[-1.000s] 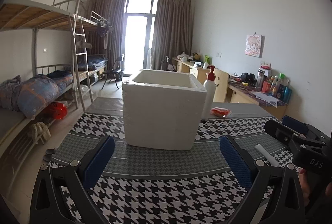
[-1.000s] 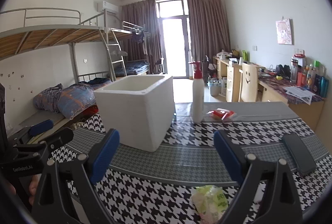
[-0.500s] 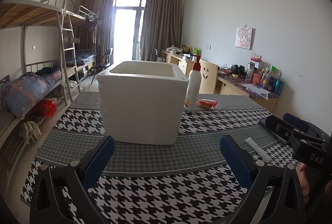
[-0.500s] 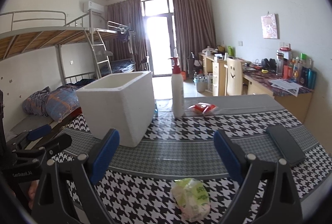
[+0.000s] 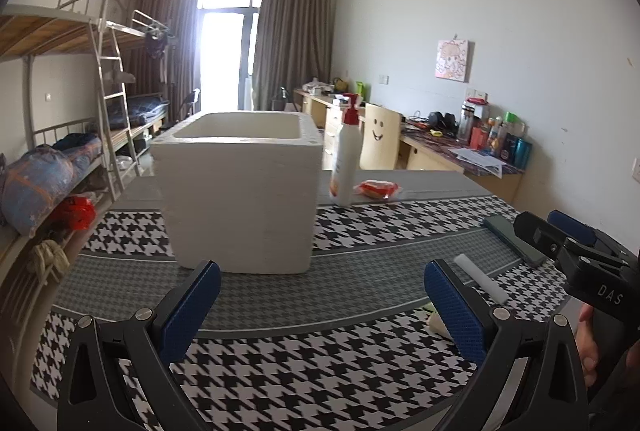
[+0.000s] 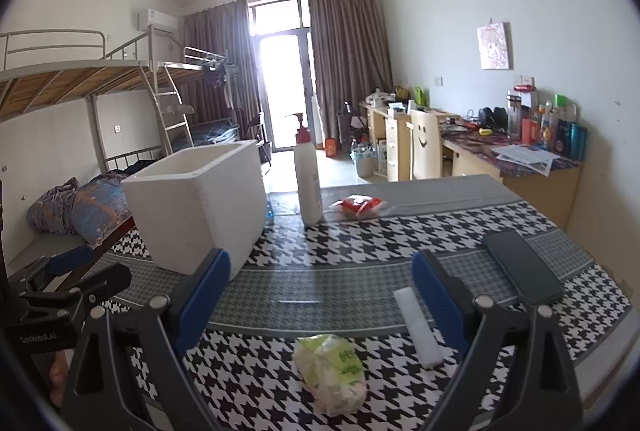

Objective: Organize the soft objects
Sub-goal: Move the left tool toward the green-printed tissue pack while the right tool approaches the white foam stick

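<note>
Both grippers hover low over the houndstooth tabletop (image 6: 400,243), and neither has anything in its grasp. The left gripper (image 5: 320,305) has its blue fingers (image 5: 192,307) spread wide, empty, facing the white foam box (image 5: 240,191) that stands open-topped just ahead. The right gripper (image 6: 320,301) is spread wide too, nothing between its fingers (image 6: 438,301). Right below it lies the soft green-and-white packet (image 6: 332,373), flat on the cloth, apart from both fingers. Just beside the right finger there's a white foam stick (image 6: 418,327), and further right a dark phone (image 6: 522,273). Behind the box, a white pump bottle (image 6: 308,179) with a red top stands upright, a red packet (image 6: 358,205) close beside it. In the left view, the other gripper's black body sits at the right edge, a hand (image 5: 590,347) wrapped around its handle.
</note>
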Action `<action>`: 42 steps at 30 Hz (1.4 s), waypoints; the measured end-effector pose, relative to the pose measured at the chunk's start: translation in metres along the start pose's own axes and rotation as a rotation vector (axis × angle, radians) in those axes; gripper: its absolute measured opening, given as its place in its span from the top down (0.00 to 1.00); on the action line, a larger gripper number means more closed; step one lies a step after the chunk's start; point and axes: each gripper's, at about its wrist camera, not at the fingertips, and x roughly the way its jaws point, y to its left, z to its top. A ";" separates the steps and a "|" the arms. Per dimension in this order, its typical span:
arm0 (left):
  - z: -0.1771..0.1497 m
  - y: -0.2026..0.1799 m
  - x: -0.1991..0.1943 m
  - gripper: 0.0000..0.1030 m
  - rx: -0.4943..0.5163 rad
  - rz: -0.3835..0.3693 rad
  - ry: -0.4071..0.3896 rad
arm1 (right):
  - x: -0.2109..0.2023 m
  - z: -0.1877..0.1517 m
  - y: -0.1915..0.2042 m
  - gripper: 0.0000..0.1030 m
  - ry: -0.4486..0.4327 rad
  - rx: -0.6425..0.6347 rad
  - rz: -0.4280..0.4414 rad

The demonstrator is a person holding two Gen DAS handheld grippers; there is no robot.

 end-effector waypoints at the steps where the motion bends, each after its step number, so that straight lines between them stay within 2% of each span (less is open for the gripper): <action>1: 0.000 -0.002 0.001 0.01 0.000 -0.006 0.005 | 0.000 0.000 -0.002 0.09 0.002 0.000 -0.004; 15: -0.002 -0.020 0.009 0.01 0.023 -0.064 0.033 | -0.008 -0.003 -0.022 0.09 -0.004 0.021 -0.065; 34: -0.011 -0.037 0.029 0.01 0.035 -0.122 0.100 | -0.005 -0.014 -0.045 0.09 0.036 0.052 -0.118; 42: -0.015 -0.049 0.039 0.01 0.049 -0.125 0.125 | -0.002 -0.018 -0.056 0.09 0.049 0.062 -0.127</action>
